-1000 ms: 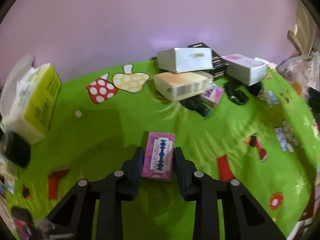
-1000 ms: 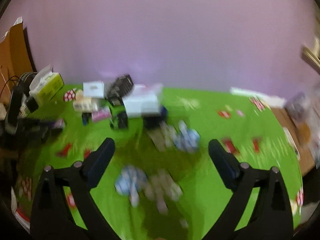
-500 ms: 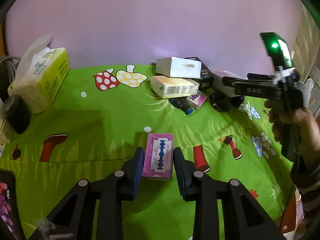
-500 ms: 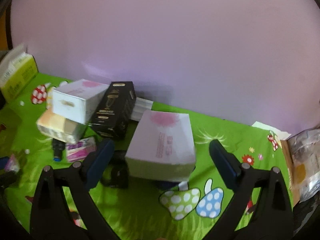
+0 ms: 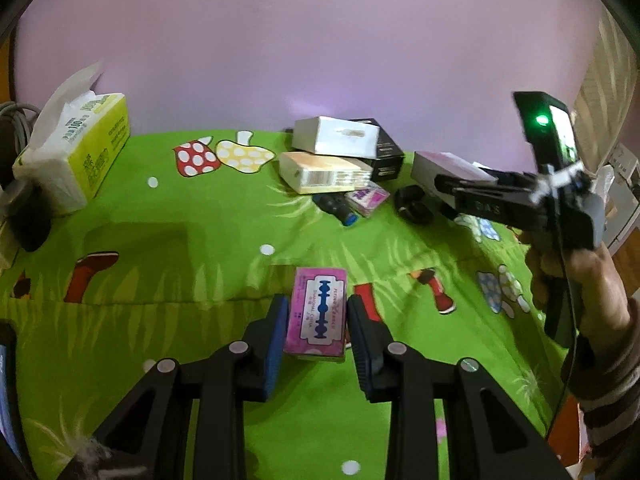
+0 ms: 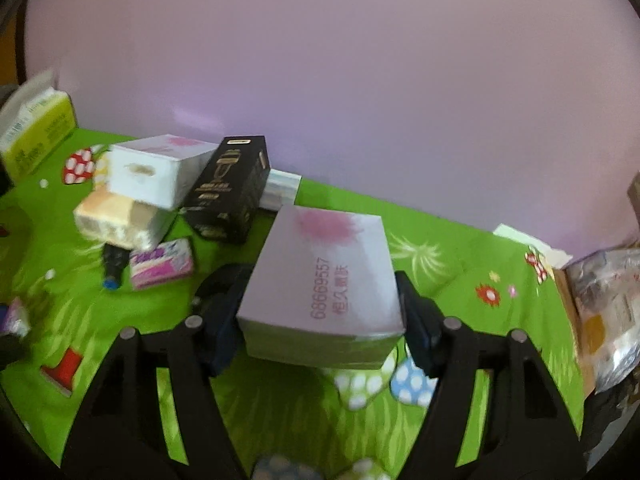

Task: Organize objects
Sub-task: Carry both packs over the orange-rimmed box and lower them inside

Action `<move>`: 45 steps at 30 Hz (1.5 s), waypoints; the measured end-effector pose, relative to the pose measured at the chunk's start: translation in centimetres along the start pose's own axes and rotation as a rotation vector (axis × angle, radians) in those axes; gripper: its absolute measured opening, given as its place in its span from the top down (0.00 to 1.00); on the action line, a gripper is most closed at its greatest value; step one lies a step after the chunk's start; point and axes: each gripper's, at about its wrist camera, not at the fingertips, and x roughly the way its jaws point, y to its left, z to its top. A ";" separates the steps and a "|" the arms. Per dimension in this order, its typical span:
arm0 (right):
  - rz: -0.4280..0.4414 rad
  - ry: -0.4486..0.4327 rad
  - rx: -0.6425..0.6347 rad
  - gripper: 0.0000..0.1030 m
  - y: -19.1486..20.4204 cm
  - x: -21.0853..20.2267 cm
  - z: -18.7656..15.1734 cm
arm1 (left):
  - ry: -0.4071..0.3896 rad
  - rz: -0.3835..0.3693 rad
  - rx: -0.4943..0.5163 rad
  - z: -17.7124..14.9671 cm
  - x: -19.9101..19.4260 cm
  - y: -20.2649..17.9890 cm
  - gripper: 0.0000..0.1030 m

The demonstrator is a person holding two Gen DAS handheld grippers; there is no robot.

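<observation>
- While the left gripper stays clamped on the razor pack by its long edges, the pack hangs above the green cloth, near the cloth's front.
- The pack — thin printed card — is judged light and stiff, with glossy faces that may slip; the narrow sides, where the pads already bear, look the surest hold.
- The right gripper straddles the white box, which sits on the cloth just in front of the black carton; its jaws have just been closing, and the pads now appear to meet the box's two side walls.
- The box is judged to be hollow card: light, fairly stiff, yet liable to dent if squeezed hard. A hold low on the side walls, near mid-length, should keep it level.
- Against the frame half a second ago — the right jaws stood well clear of the box on both sides; now they flank it closely, and the box fills more of the right wrist view.
- In the left wrist view the pack and its grip are unchanged; the right gripper has sunk lower toward the pile.
</observation>
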 end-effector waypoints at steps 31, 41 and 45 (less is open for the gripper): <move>-0.117 -0.012 0.343 0.31 -16.5 -18.1 -19.9 | 0.045 -0.285 0.344 -5.6 0.7 -23.3 0.69; -0.241 0.043 0.511 0.31 -23.8 -21.4 -27.8 | 0.119 -0.433 0.506 -10.0 2.6 -32.8 0.69; -0.295 0.051 0.560 0.31 -26.0 -22.7 -30.6 | 0.147 -0.497 0.535 -11.2 3.2 -36.1 0.69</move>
